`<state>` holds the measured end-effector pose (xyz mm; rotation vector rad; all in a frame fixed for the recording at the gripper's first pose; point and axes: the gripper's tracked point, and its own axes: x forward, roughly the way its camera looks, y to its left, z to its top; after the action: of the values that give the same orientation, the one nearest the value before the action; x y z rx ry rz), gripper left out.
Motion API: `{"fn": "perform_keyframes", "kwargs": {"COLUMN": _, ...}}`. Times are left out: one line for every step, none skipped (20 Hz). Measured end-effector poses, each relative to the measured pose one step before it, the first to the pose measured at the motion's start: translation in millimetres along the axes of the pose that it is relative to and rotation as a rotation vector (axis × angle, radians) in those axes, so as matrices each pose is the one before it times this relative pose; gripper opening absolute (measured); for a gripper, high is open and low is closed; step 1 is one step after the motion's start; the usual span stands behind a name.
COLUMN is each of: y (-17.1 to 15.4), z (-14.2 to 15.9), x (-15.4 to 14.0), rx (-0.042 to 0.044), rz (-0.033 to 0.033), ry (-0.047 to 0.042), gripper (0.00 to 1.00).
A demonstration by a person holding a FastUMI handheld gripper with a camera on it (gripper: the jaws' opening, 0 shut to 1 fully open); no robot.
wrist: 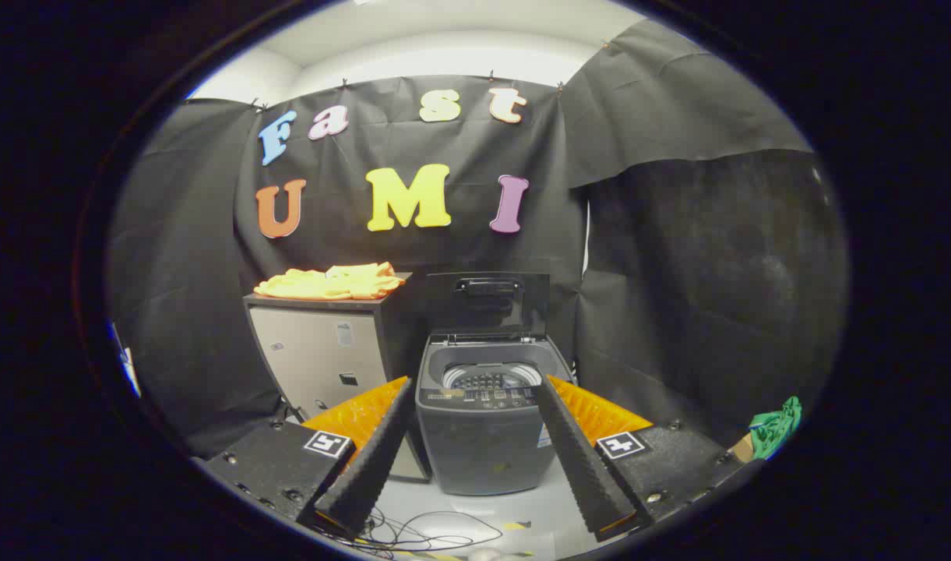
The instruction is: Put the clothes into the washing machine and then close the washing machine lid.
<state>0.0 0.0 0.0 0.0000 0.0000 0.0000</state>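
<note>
A small grey top-loading washing machine [481,436] stands on the floor ahead, framed between my two fingers. Its lid [487,304] is raised upright at the back and the drum [491,379] shows inside. Yellow and orange clothes [331,283] lie in a flat pile on top of a cabinet [327,354] to the left of the machine, beyond my left finger. My gripper [475,397] is open, well short of the machine, with nothing held between its fingers.
Black cloth walls close the booth behind and on both sides. Loose cables [420,536] lie on the pale floor just below the fingers. A green cloth [777,427] sits on something brown low at the right.
</note>
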Motion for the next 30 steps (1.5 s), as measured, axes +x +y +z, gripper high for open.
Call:
{"fn": "perform_keyframes", "kwargs": {"y": -0.09, "z": -1.87, "x": -0.11, "rx": -0.00239, "rz": -0.00125, "ry": 0.00479, "gripper": 1.0}}
{"fn": "perform_keyframes", "kwargs": {"y": -0.41, "z": -3.2, "x": 0.49, "rx": -0.00379, "rz": 0.00162, "ry": 0.001, "gripper": 1.0}}
{"fn": "perform_keyframes", "kwargs": {"y": 0.82, "z": -0.27, "x": -1.05, "rx": -0.00498, "rz": -0.0007, "ry": -0.00053, "gripper": 1.0}}
{"fn": "perform_keyframes", "kwargs": {"y": -0.49, "z": 0.88, "x": -0.81, "rx": -0.00276, "rz": -0.00123, "ry": -0.00338, "gripper": 1.0}}
{"fn": "perform_keyframes", "kwargs": {"y": -0.49, "z": -1.21, "x": -0.95, "rx": 0.00221, "rz": 0.00022, "ry": 0.00112, "gripper": 1.0}}
{"fn": "perform_keyframes", "kwargs": {"y": -0.64, "z": -1.62, "x": -0.61, "rx": 0.00325, "rz": 0.00022, "ry": 0.00462, "gripper": 1.0}}
{"fn": "perform_keyframes", "kwargs": {"y": -0.16, "z": 0.47, "x": -0.26, "rx": 0.00491, "rz": -0.00034, "ry": -0.00009, "gripper": 1.0}}
{"fn": "perform_keyframes", "kwargs": {"y": 0.01, "z": -0.02, "x": 0.36, "rx": 0.00087, "rz": -0.00027, "ry": 0.00049, "gripper": 1.0}}
{"fn": "perform_keyframes", "kwargs": {"y": 0.34, "z": -2.49, "x": -0.29, "rx": -0.00229, "rz": 0.00041, "ry": 0.0081, "gripper": 1.0}}
{"fn": "perform_keyframes", "kwargs": {"y": 0.28, "z": -0.97, "x": -0.13, "rx": -0.00244, "rz": 0.00188, "ry": 0.00556, "gripper": 1.0}}
{"fn": "perform_keyframes", "kwargs": {"y": -0.07, "z": 1.1, "x": -0.85, "rx": -0.00245, "rz": -0.00008, "ry": -0.00219, "gripper": 1.0}}
{"fn": "perform_keyframes", "kwargs": {"y": -0.15, "z": 2.09, "x": -0.65, "rx": -0.00106, "rz": 0.00061, "ry": -0.00404, "gripper": 1.0}}
{"fn": "perform_keyframes", "kwargs": {"y": 1.45, "z": -0.56, "x": 0.71, "rx": 0.00333, "rz": 0.0033, "ry": -0.00069, "gripper": 1.0}}
{"fn": "perform_keyframes", "kwargs": {"y": 2.37, "z": -0.53, "x": 0.6, "rx": 0.00186, "rz": 0.00395, "ry": 0.00451, "gripper": 1.0}}
{"fn": "perform_keyframes", "kwargs": {"y": 0.09, "z": -1.82, "x": 0.01, "rx": 0.0005, "rz": 0.00243, "ry": 0.00166, "gripper": 1.0}}
{"fn": "perform_keyframes", "kwargs": {"y": 0.2, "z": 0.97, "x": -0.53, "rx": 0.00034, "rz": 0.00041, "ry": -0.00139, "gripper": 1.0}}
{"fn": "perform_keyframes", "kwargs": {"y": 0.27, "z": 0.14, "x": -1.81, "rx": 0.00083, "rz": 0.00005, "ry": -0.00219, "gripper": 1.0}}
{"fn": "perform_keyframes", "kwargs": {"y": 0.33, "z": -0.3, "x": -0.89, "rx": 0.00087, "rz": 0.00046, "ry": 0.00011, "gripper": 1.0}}
{"fn": "perform_keyframes", "kwargs": {"y": -0.6, "z": 0.3, "x": -0.1, "rx": 0.00295, "rz": 0.00028, "ry": -0.00331, "gripper": 1.0}}
{"fn": "perform_keyframes", "kwargs": {"y": 0.05, "z": 1.24, "x": -1.22, "rx": 0.00223, "rz": -0.00015, "ry": -0.00199, "gripper": 1.0}}
{"fn": "perform_keyframes", "kwargs": {"y": -0.85, "z": -1.74, "x": -0.57, "rx": -0.00035, "rz": -0.00204, "ry": 0.00144, "gripper": 1.0}}
{"fn": "perform_keyframes", "kwargs": {"y": -0.6, "z": 1.05, "x": -0.14, "rx": -0.00027, "rz": -0.00018, "ry": -0.00179, "gripper": 1.0}}
{"fn": "perform_keyframes", "kwargs": {"y": -0.24, "z": 1.04, "x": -0.66, "rx": -0.00102, "rz": 0.00016, "ry": -0.00096, "gripper": 1.0}}
{"fn": "perform_keyframes", "kwargs": {"y": -0.62, "z": 1.53, "x": -0.25, "rx": -0.00143, "rz": -0.00155, "ry": -0.00215, "gripper": 1.0}}
{"fn": "perform_keyframes", "kwargs": {"y": -0.85, "z": 0.83, "x": 0.07, "rx": 0.00008, "rz": -0.00201, "ry": -0.00189, "gripper": 1.0}}
{"fn": "perform_keyframes", "kwargs": {"y": -0.44, "z": -0.3, "x": 0.37, "rx": 0.00073, "rz": -0.00257, "ry": 0.0015, "gripper": 1.0}}
{"fn": "perform_keyframes", "kwargs": {"y": -0.49, "z": 1.08, "x": -0.15, "rx": 0.00321, "rz": -0.001, "ry": -0.00088, "gripper": 1.0}}
{"fn": "perform_keyframes", "kwargs": {"y": 0.29, "z": 1.88, "x": 0.17, "rx": 0.00238, "rz": -0.00203, "ry": 0.002, "gripper": 1.0}}
{"fn": "perform_keyframes", "kwargs": {"y": -0.37, "z": 0.73, "x": 2.21, "rx": -0.00122, "rz": -0.00131, "ry": 0.00064, "gripper": 1.0}}
{"fn": "perform_keyframes", "kwargs": {"y": -1.27, "z": 3.08, "x": 2.04, "rx": -0.00111, "rz": -0.0036, "ry": -0.00296, "gripper": 1.0}}
